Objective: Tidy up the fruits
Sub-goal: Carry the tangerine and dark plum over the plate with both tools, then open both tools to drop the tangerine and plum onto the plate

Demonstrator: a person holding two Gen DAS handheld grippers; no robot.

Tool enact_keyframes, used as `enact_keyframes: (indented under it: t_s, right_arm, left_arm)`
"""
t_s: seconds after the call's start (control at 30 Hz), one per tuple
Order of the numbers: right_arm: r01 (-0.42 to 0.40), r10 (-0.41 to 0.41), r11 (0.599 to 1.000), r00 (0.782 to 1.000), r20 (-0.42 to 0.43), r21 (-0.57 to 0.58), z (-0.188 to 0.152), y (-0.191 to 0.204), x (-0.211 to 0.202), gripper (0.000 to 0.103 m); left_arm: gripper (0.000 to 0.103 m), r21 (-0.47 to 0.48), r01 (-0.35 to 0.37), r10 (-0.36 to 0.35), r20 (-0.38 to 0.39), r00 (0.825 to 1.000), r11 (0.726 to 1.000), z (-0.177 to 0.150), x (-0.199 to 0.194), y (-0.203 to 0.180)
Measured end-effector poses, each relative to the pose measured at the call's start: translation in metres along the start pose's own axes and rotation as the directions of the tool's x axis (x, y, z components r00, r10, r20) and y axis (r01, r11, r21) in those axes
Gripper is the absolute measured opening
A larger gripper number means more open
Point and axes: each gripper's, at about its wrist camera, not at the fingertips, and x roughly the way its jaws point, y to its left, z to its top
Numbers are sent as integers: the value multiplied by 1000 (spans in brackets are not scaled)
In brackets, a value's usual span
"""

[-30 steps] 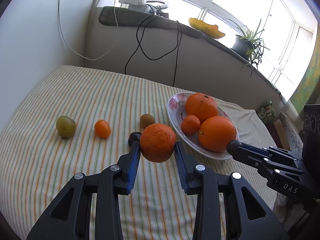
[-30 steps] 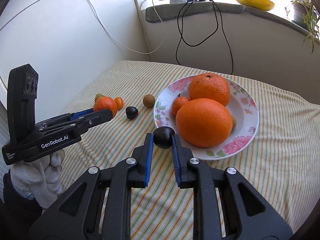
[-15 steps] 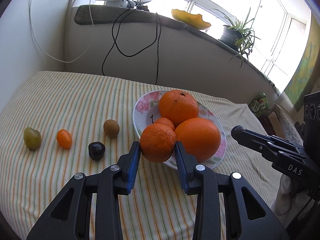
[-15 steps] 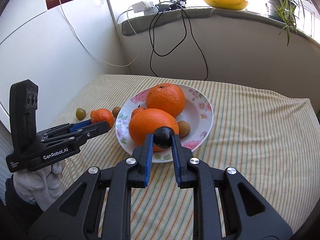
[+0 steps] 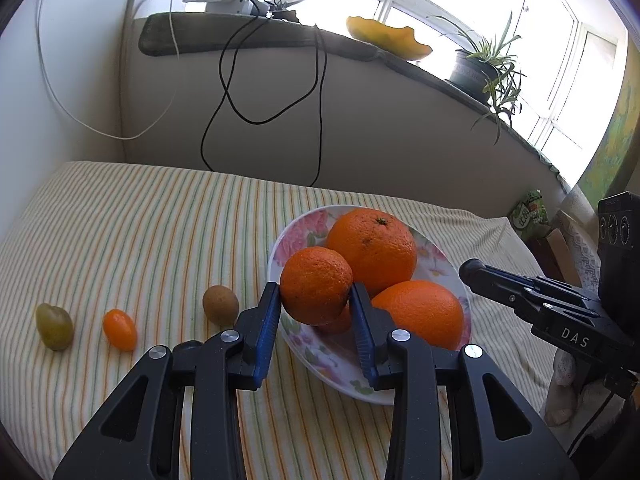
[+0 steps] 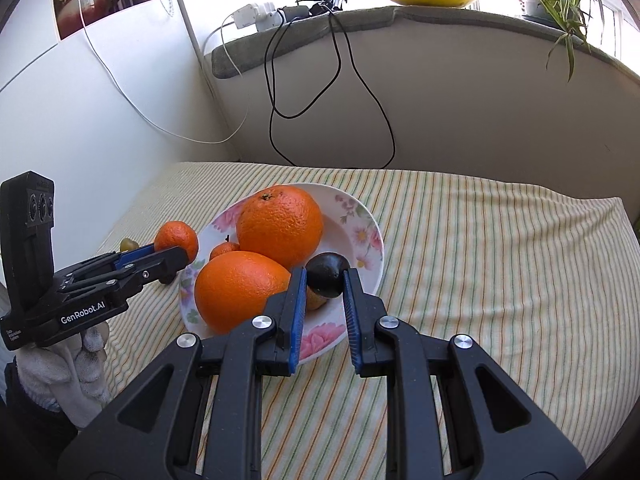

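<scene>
The left tool (image 5: pixel 315 300) grips one mandarin (image 5: pixel 316 285) over the floral plate (image 5: pixel 292 236), which holds two large oranges (image 5: pixel 372 248). The right tool (image 6: pixel 324 280) grips one dark plum (image 6: pixel 326 274) above the plate's near side.

Strong daylight pours in through the windows (image 5: pixel 460 12) above the sill, and their panes are blown out to plain white in both views. The wall (image 5: pixel 380 128) under the sill lies in grey shade. On the striped cloth (image 5: pixel 140 232) the light is soft and even, and the fruit throws only faint shadows. The oranges (image 6: pixel 280 224) carry a mild sheen on their upper sides. Both pictures are sharp in the middle. The fisheye lens bends straight lines toward the edges, and the corners fall off into black.
</scene>
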Motion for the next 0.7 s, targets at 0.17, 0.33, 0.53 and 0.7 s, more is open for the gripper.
enact_keyframes:
  t_s: [0.17, 0.33, 0.53, 0.7]
  right_arm:
    - [0, 0, 1000, 1000, -12, 7, 4, -6, 12, 19]
    - [-1, 1, 1000, 1000, -21, 9, 8, -10, 22, 19]
    - [-9, 9, 1000, 999, -37, 6, 9, -12, 33, 20]
    - [-18, 18, 1000, 999, -35, 6, 9, -11, 37, 21]
  left_arm:
    - [34, 9, -3, 3, -8, 1000, 1000, 10, 12, 1]
    - [34, 5, -4, 4, -12, 1000, 1000, 15, 20, 3]
    - [42, -7, 3, -3, -5, 1000, 1000, 16, 21, 5]
    - [47, 2, -8, 8, 7, 1000, 1000, 17, 17, 3]
